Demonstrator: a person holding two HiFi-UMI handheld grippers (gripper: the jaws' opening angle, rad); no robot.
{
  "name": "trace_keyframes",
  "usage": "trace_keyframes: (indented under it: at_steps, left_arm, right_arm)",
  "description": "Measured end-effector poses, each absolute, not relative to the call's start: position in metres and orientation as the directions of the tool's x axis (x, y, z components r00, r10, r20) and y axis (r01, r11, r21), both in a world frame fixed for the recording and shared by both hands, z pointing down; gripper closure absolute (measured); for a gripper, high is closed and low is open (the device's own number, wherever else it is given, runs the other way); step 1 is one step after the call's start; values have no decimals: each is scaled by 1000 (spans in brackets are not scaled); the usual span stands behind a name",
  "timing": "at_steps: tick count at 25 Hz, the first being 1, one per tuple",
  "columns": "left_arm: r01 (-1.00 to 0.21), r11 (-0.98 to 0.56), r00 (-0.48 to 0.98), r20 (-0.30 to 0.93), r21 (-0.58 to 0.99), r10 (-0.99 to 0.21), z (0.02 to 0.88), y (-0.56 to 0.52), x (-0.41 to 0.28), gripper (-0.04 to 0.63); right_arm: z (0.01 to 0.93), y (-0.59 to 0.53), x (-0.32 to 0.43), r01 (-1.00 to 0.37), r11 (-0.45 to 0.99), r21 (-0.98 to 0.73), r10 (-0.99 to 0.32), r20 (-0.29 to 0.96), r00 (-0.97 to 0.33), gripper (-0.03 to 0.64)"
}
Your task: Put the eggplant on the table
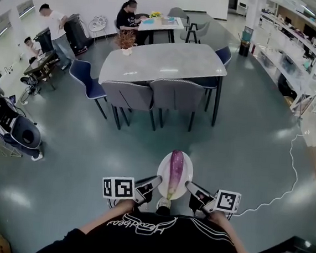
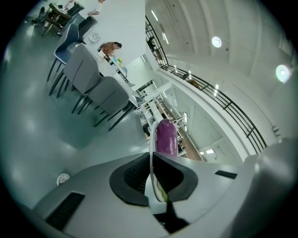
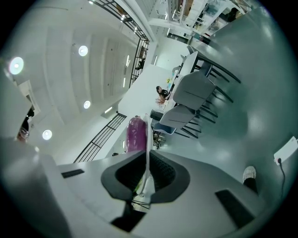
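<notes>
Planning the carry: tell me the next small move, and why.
Probably walk the plate forward, kept level, toward the grey table: the left tongs and right tongs clamp the plate's rim, the eggplant lies loose on it, and the table stands across the floor.

An eggplant (image 1: pixel 175 172) is lying lengthwise on a white plate (image 1: pixel 164 172). The left gripper (image 1: pixel 153 185) and right gripper (image 1: pixel 191 190) are holding it by opposite rims. A grey table (image 1: pixel 164 62) is standing well ahead.

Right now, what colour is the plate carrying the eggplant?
The plate is white; the head view shows it best.
</notes>
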State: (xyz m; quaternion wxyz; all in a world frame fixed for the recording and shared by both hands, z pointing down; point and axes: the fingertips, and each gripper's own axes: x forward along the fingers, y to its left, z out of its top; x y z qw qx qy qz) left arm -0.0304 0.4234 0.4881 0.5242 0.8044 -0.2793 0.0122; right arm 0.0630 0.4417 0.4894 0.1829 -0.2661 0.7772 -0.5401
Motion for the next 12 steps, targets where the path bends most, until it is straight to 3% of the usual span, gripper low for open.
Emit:
trace_keyframes:
  at_steps: [12]
  left_arm:
    - [-448, -280, 846, 301, 849, -439, 485, 231, -62, 570]
  right_arm:
    - [481, 250, 32, -233, 267, -935, -617, 20, -787, 598]
